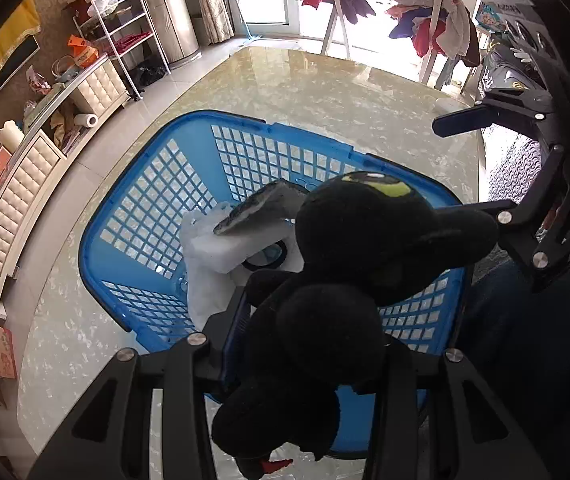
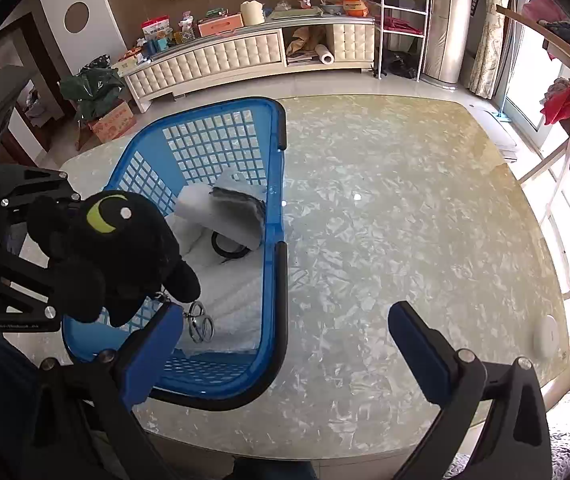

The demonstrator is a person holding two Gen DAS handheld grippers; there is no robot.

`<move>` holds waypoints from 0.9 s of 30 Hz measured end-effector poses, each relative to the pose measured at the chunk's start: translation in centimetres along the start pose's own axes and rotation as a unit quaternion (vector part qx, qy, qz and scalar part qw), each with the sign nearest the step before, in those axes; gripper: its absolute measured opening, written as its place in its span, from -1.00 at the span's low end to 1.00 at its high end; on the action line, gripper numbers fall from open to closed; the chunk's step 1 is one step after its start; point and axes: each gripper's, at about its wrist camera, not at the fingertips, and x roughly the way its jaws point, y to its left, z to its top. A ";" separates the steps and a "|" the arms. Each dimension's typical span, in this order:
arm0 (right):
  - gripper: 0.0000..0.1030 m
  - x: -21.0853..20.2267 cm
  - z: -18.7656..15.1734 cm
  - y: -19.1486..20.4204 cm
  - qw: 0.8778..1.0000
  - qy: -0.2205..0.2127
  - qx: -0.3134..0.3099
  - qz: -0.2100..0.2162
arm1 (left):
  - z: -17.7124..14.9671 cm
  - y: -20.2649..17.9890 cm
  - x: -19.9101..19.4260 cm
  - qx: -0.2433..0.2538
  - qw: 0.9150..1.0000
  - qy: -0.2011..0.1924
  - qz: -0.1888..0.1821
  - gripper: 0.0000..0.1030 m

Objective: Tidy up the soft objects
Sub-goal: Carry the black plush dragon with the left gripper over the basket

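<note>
My left gripper [image 1: 309, 320] is shut on a black plush toy [image 1: 349, 264] with a yellow eye and holds it above the near rim of a blue mesh basket [image 1: 145, 216]. The same toy [image 2: 117, 248] and basket [image 2: 277, 184] show in the right wrist view, with the left gripper [image 2: 37, 264] at the left. In the basket lie a white sponge with a grey scouring face [image 1: 245, 224], white padding [image 1: 205, 292] and a black ring [image 1: 269, 258]. A metal keyring [image 2: 199, 322] hangs under the toy. My right gripper [image 2: 285, 332] is open and empty, over the table just right of the basket.
The marble-patterned table [image 2: 405, 220] extends right of the basket; a small white disc [image 2: 547, 334] lies near its right edge. A cream cabinet [image 2: 225, 56] with clutter stands beyond. A clothes rack [image 1: 425, 12] stands by the window. My right gripper [image 1: 525, 184] shows at the right in the left wrist view.
</note>
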 end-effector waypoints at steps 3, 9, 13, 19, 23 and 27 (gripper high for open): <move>1.00 -0.2 0.0 -0.3 1.000 -0.002 0.002 0.000 | 0.2 -0.1 1.0 -0.002 1.000 0.007 0.001 -0.26; 1.00 0.1 -0.2 -0.5 1.000 0.003 0.008 0.007 | 0.7 -0.3 2.7 -0.001 1.000 0.018 -0.005 -0.26; 1.00 0.2 -0.3 -0.7 1.000 0.006 0.007 0.009 | 0.7 0.0 3.9 -0.006 1.000 0.027 -0.008 -0.26; 1.00 0.4 -0.2 -1.1 1.000 0.007 0.012 0.012 | 0.5 -0.2 5.0 -0.009 0.999 0.037 -0.012 -0.26; 1.00 0.5 -0.2 -1.1 1.000 0.011 0.012 0.013 | 0.5 -0.7 5.4 0.002 0.999 0.042 -0.012 -0.26; 1.00 0.5 -0.2 -1.1 1.000 0.011 0.012 0.015 | 0.5 -0.7 5.5 0.005 0.999 0.047 -0.011 -0.26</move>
